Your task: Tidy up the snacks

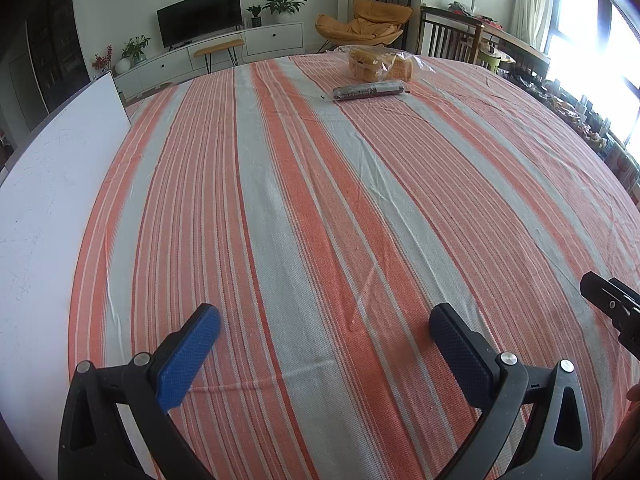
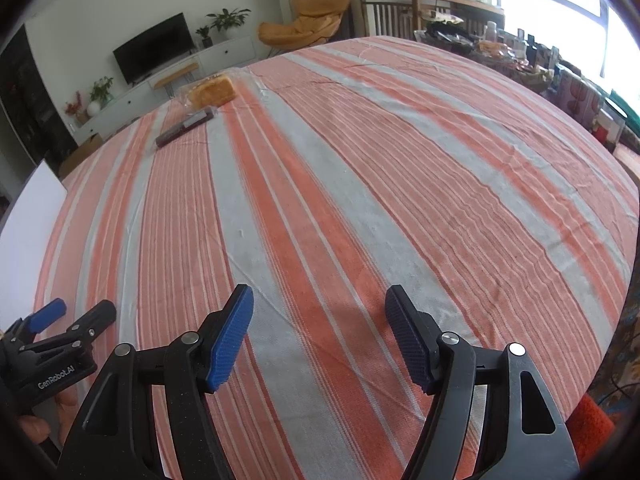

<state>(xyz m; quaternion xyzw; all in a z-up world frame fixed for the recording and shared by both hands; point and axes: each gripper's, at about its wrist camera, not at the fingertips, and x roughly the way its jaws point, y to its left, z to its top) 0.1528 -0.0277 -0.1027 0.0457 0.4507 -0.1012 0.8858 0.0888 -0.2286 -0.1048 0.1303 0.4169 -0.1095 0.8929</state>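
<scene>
Looking down along both tools, we saw a wide table spread with an orange, grey and white striped tablecloth (image 1: 320,208). We took the bagged bread (image 1: 378,65) as our landmark: golden-brown pieces in clear, crumpled plastic, lying at the far side of the cloth. Just in front of the bread, nearly touching its wrapper, lay a long dark snack pack (image 1: 370,91) in clear film, flat on the cloth and set crosswise to the stripes. In the right wrist view the same bread (image 2: 212,90) showed far off to the upper left, with the dark pack (image 2: 186,126) again just on our side of it.

We held the left gripper (image 1: 324,318) well short of the bread, above bare cloth, its jaws spread wide with nothing between the blue pads (image 1: 188,360). We held the right gripper (image 2: 320,308) likewise well apart from the bread, and to the right of the left one; its jaws stood released, with only striped cloth showing between them. From the right wrist view the left gripper (image 2: 82,314) appeared at the lower left edge, with fingers of the hand (image 2: 36,420) that carried it below.

Left of the bread, beyond the cloth's edge, a white board (image 1: 44,184) lay on the table. Behind the bread stood a television (image 1: 200,16) on a low white cabinet, some potted plants and a mustard-yellow lounge chair (image 1: 364,22). To the right of the bread, a crowded side table sat under a bright window.
</scene>
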